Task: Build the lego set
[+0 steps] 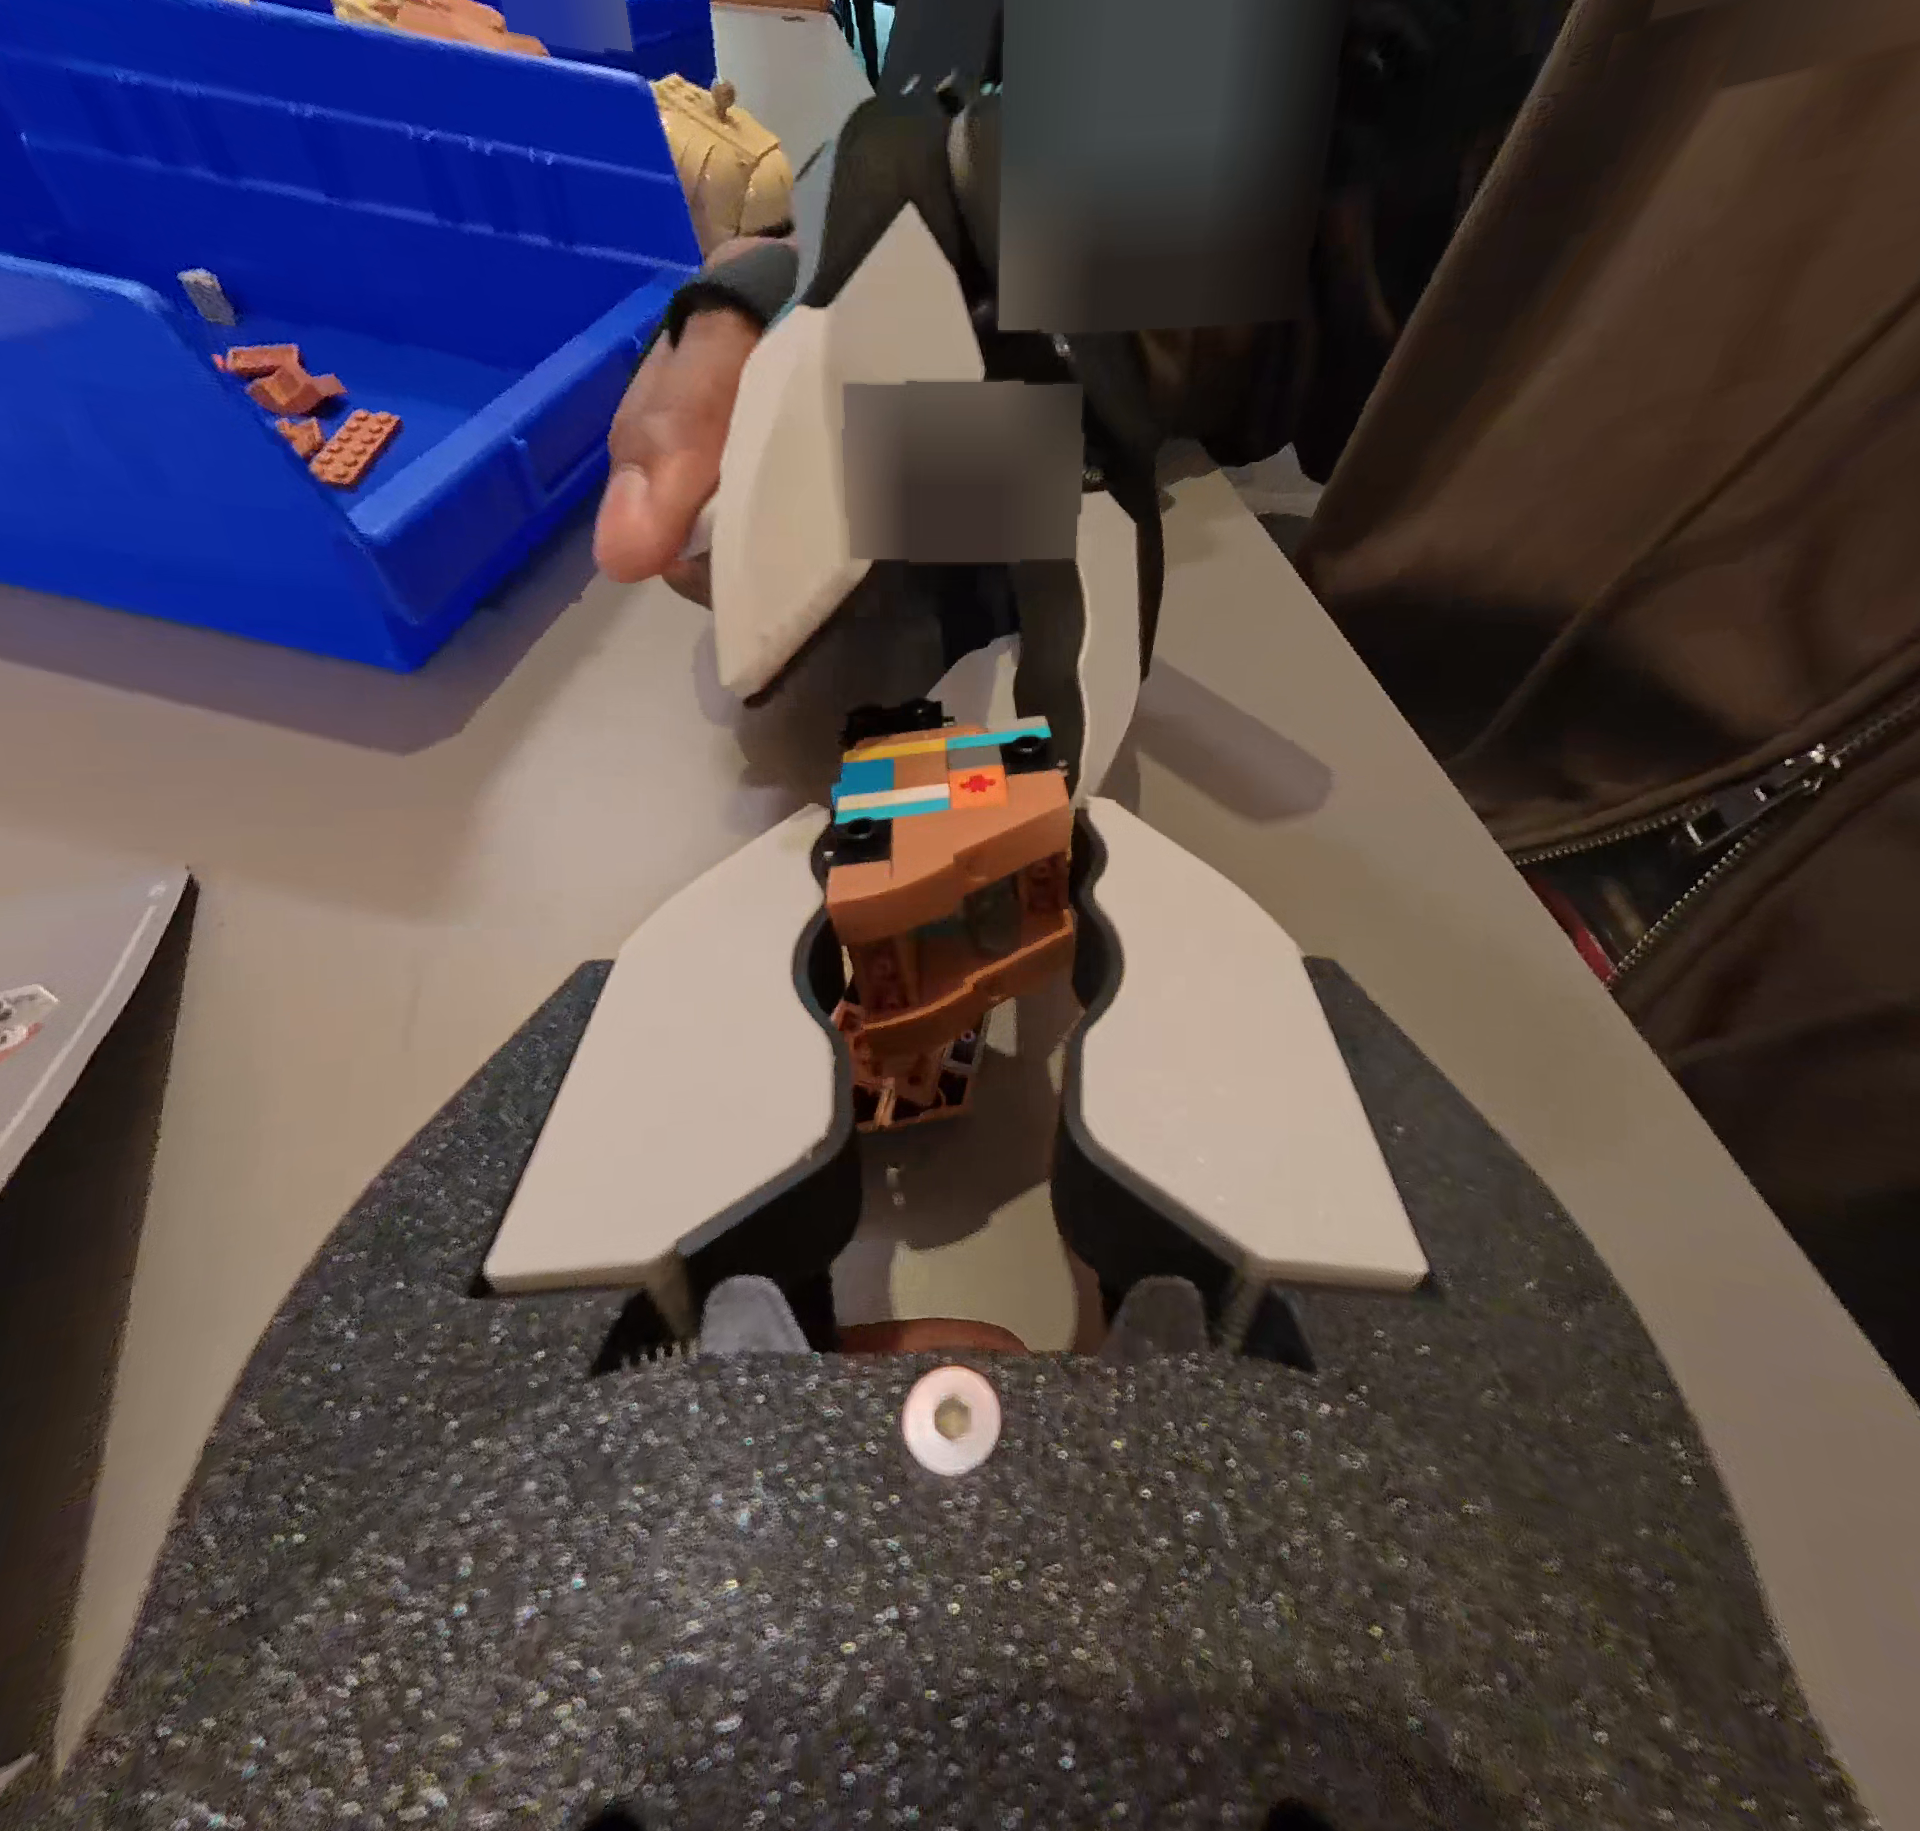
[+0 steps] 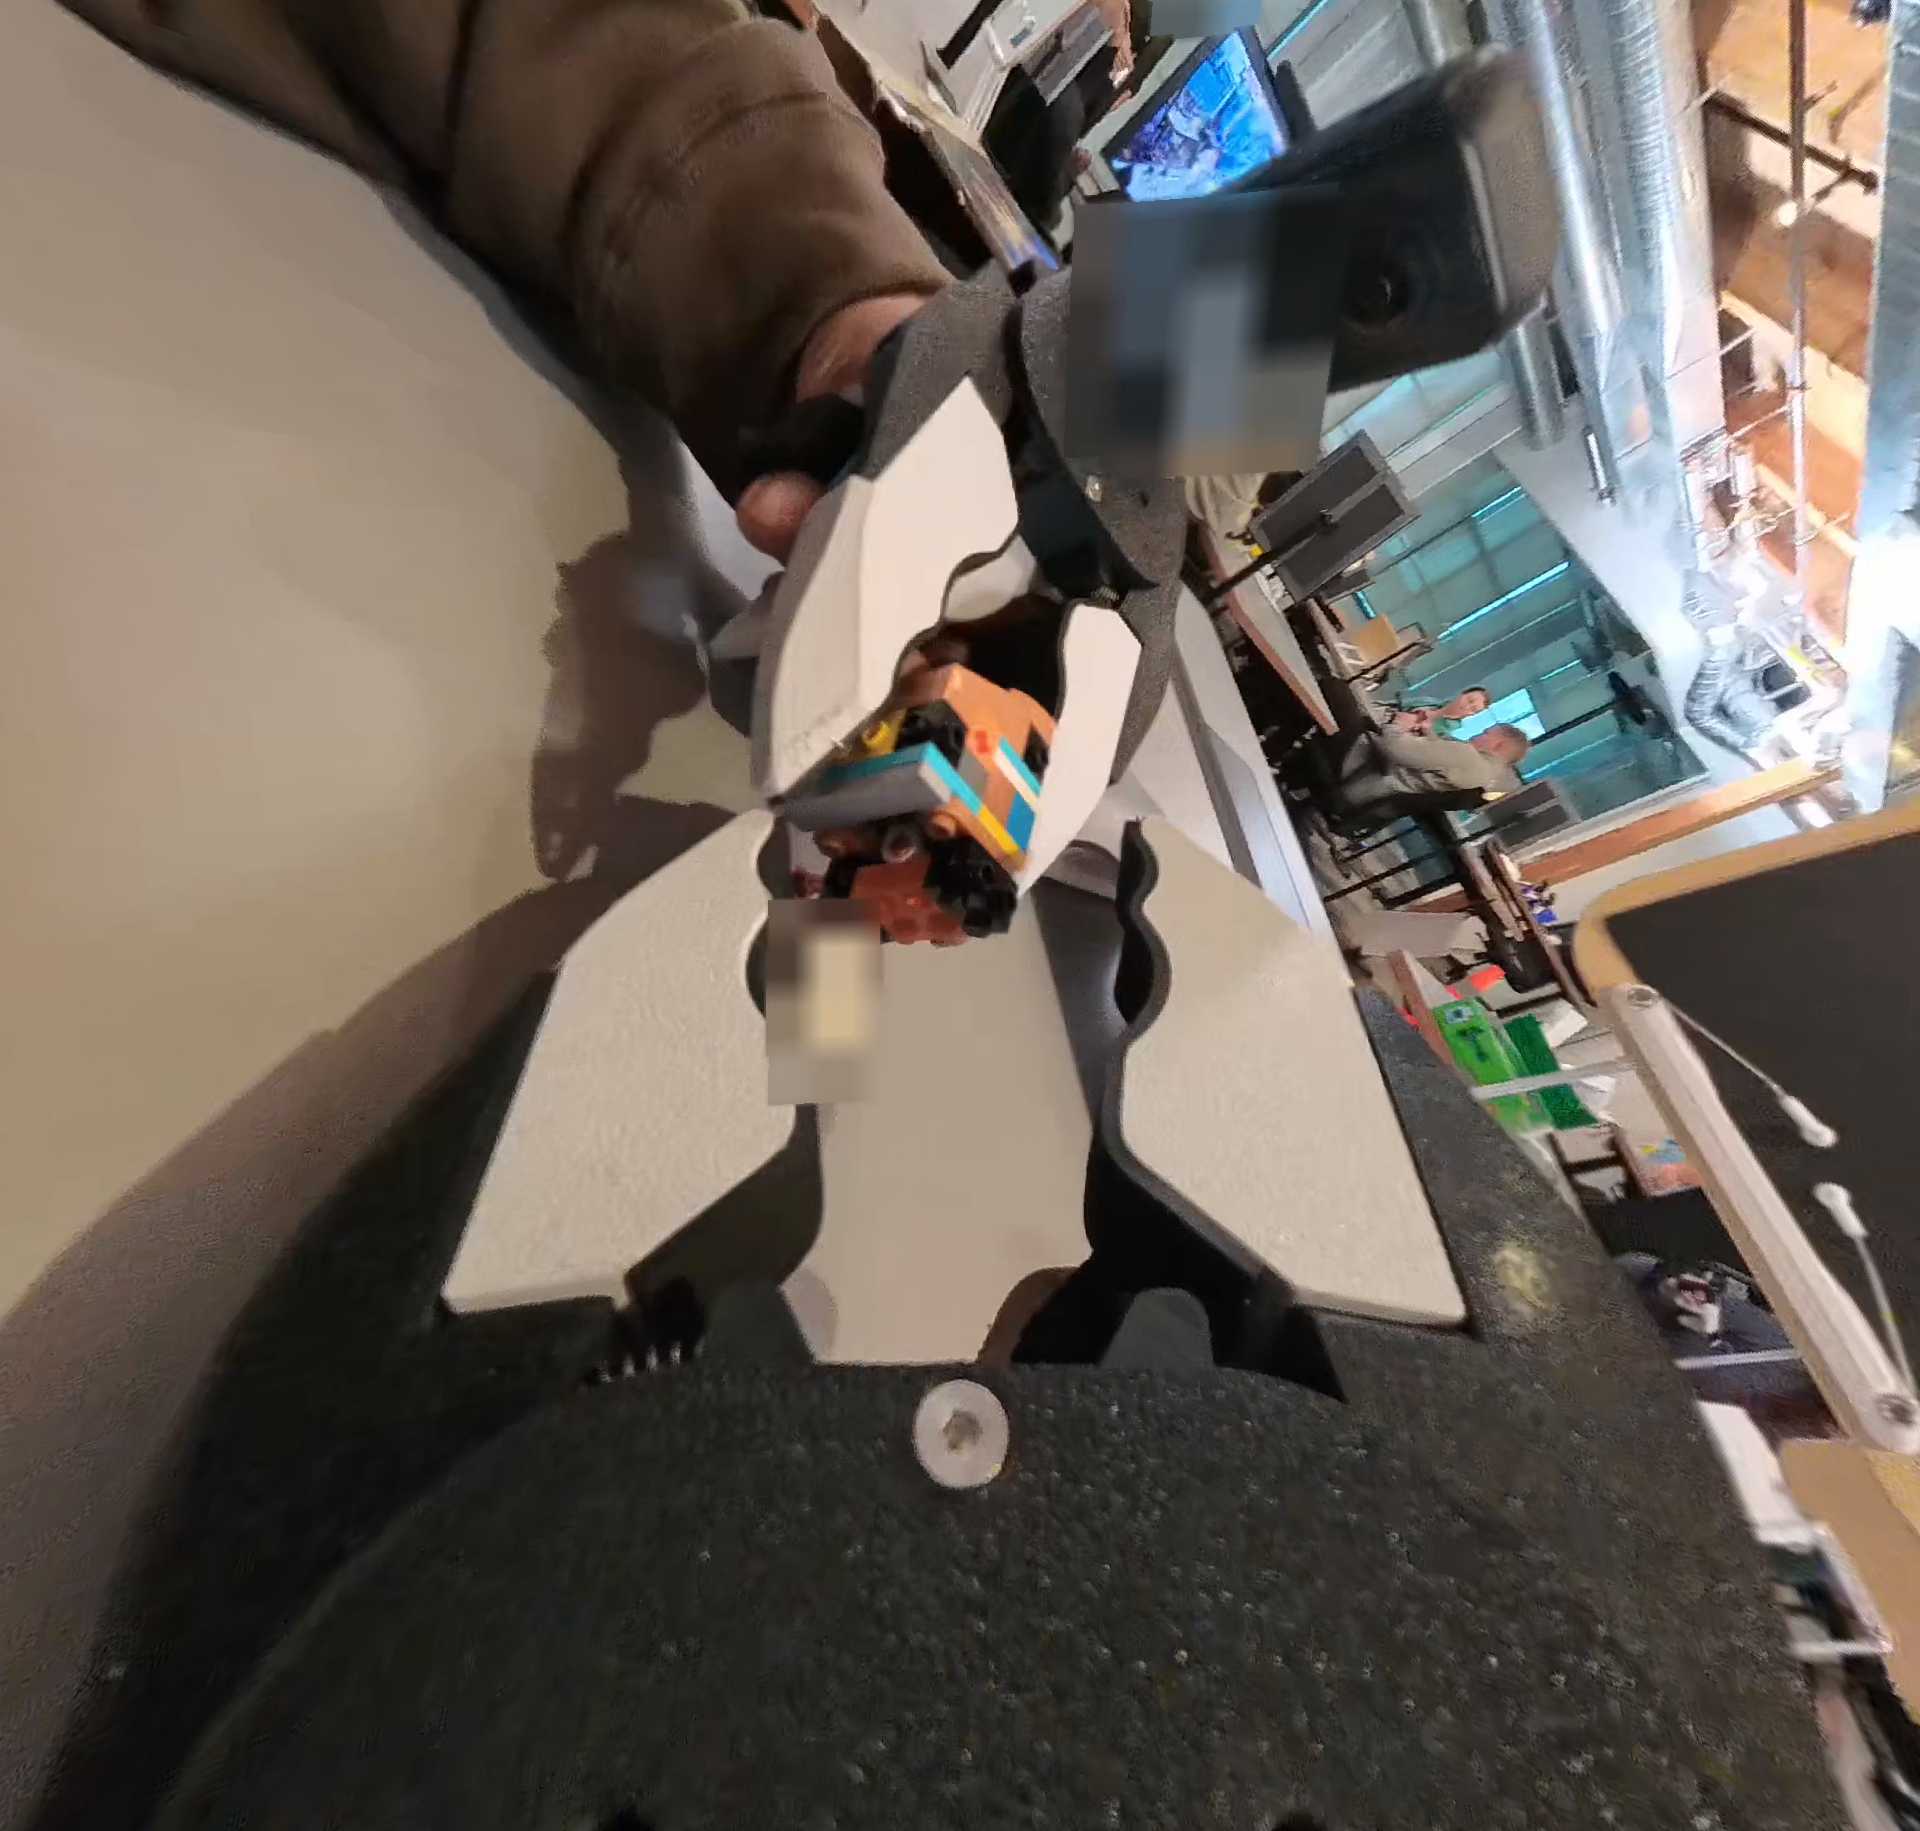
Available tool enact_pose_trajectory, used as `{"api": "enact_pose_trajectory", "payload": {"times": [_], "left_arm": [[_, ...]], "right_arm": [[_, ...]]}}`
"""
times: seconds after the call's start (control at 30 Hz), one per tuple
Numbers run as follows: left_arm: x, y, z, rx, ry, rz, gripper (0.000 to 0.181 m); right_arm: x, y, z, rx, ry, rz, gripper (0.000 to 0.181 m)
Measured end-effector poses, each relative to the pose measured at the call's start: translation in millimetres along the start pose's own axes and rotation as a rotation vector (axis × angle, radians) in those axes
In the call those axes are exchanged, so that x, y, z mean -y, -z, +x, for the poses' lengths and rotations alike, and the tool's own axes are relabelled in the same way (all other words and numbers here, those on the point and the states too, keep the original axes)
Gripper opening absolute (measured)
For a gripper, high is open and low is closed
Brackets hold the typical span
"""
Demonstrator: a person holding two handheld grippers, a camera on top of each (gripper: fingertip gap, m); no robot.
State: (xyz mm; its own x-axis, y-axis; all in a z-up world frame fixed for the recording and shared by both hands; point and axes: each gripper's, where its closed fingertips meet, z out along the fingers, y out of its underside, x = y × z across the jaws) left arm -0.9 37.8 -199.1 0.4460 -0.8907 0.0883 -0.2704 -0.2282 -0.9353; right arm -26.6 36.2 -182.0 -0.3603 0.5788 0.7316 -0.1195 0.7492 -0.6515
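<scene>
The small brown lego build with teal and orange tiles point(image 1: 951, 867) is clamped by the left gripper point(image 1: 951, 940) above the grey table point(image 1: 416, 825). The right gripper point(image 2: 945, 908) is held spread apart just beside it, grasping nothing.

No readable text, labels, numbers or signs anywhere

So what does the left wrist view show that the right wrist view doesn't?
Only the left wrist view: blue bins with loose brown lego pieces, tan lego models, a booklet's corner.

Only the right wrist view: a screen and seated people far behind.

Both: the brown lego build, gripped by the left tool, with the right tool against its end, and the table.
</scene>
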Motion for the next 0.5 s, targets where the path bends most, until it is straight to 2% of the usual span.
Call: {"api": "enact_pose_trajectory", "payload": {"times": [0.17, 0.37, 0.5], "left_arm": [[2.6, -1.5, -2.5, 0.036, -0.063, 0.023, 0.041], [-0.8, -0.6, -9.4, 0.063, -0.023, 0.006, 0.042], [-3.2, -1.3, -7.9, 0.05, -0.006, -0.005, 0.042]], "right_arm": [[-1.9, 0.0, -5.4, 0.024, 0.02, -0.01, 0.056], [-7.0, -2.3, -4.9, -0.003, 0.05, -0.04, 0.045], [-7.7, -2.7, -7.5, -0.01, 0.091, -0.05, 0.045]]}}
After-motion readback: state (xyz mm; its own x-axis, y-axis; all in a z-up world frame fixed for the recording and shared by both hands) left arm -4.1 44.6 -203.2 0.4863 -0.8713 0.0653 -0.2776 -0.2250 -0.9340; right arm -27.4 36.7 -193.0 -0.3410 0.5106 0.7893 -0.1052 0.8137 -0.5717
